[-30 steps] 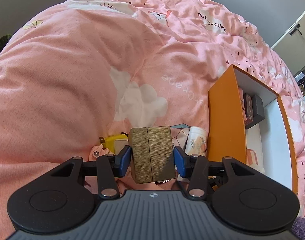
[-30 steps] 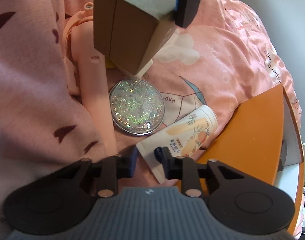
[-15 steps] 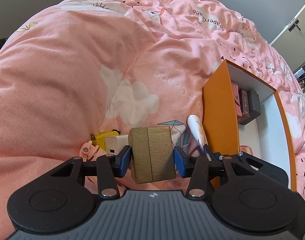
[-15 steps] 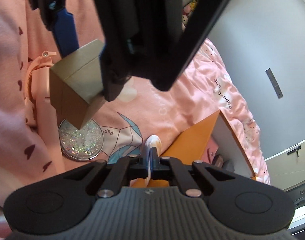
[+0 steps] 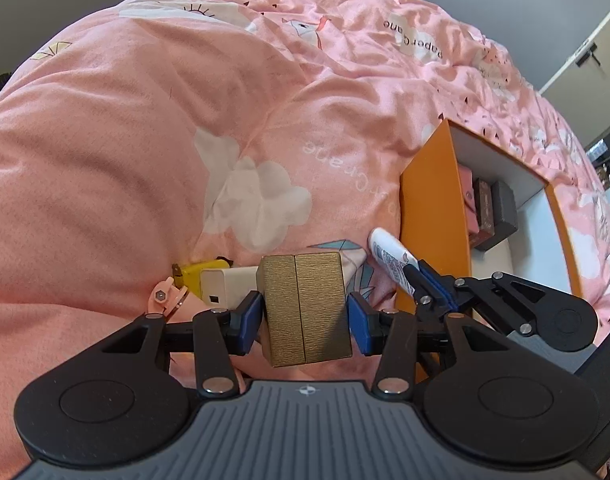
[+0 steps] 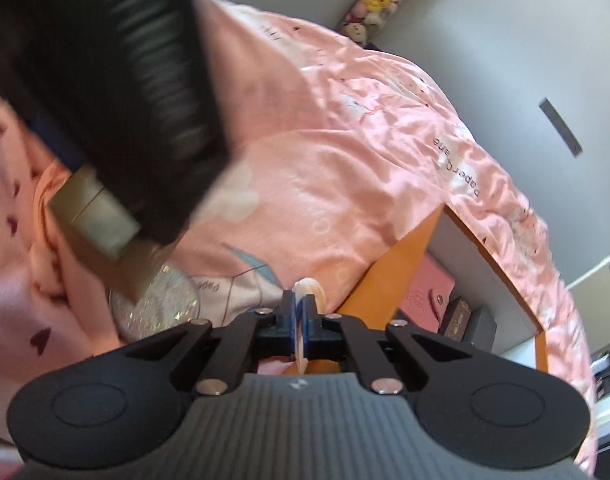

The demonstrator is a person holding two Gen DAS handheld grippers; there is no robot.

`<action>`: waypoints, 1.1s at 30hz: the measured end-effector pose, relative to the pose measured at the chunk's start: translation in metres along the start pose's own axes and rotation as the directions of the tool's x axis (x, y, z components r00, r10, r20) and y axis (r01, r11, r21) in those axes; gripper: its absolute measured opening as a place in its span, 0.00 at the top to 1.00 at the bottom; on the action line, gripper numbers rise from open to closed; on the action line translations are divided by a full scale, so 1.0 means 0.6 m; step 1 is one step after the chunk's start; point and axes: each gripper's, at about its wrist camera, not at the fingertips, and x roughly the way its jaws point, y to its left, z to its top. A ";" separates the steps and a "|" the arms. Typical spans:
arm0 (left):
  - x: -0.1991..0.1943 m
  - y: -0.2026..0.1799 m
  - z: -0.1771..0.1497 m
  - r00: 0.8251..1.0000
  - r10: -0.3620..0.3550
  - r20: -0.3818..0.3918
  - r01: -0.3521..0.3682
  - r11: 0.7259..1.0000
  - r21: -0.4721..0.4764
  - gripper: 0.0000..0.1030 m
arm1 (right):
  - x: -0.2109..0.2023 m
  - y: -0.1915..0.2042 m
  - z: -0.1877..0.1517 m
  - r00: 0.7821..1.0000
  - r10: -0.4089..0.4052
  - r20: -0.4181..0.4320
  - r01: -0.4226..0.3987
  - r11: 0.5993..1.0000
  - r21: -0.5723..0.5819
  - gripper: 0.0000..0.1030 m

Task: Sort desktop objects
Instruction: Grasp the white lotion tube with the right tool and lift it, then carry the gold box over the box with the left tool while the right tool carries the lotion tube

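Observation:
My left gripper [image 5: 305, 322] is shut on a gold box [image 5: 305, 308], held above the pink duvet; the gold box [image 6: 101, 216] shows again in the right wrist view under the left gripper's dark body. My right gripper [image 6: 301, 320] is shut on the flat crimped end of a white cream tube [image 6: 309, 292], lifted off the bedding. In the left wrist view the right gripper [image 5: 427, 284] holds the tube [image 5: 389, 254] beside the orange box [image 5: 433, 216]. That box is white inside and holds a pink wallet [image 5: 467, 204] and two dark small boxes [image 5: 501, 216].
A glitter compact mirror [image 6: 161, 304] lies on the duvet below the gold box. A white charger [image 5: 225, 284], a yellow plug [image 5: 193, 276] and a pink tool end [image 5: 165, 298] lie left of my left gripper. Grey wall and stuffed toys [image 6: 373, 4] stand beyond the bed.
My right gripper closed on the tube's end and lifted it off the duvet, rising and rolling toward the orange box. The left gripper kept still with the gold box.

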 end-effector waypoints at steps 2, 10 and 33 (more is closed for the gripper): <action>-0.005 -0.006 0.002 1.000 -0.002 0.011 0.001 1.000 0.010 0.48 | -0.004 -0.027 0.002 1.000 0.027 0.012 -0.028 0.997 0.072 0.99; -0.030 -0.032 0.013 0.998 -0.051 0.047 0.050 0.999 0.023 0.48 | -0.018 -0.127 -0.001 0.977 0.198 0.074 -0.212 0.915 0.342 0.99; -0.054 -0.191 0.071 0.961 -0.268 0.071 0.255 0.954 0.155 0.49 | -0.130 -0.348 -0.034 0.940 0.213 0.266 -0.333 0.742 0.582 0.99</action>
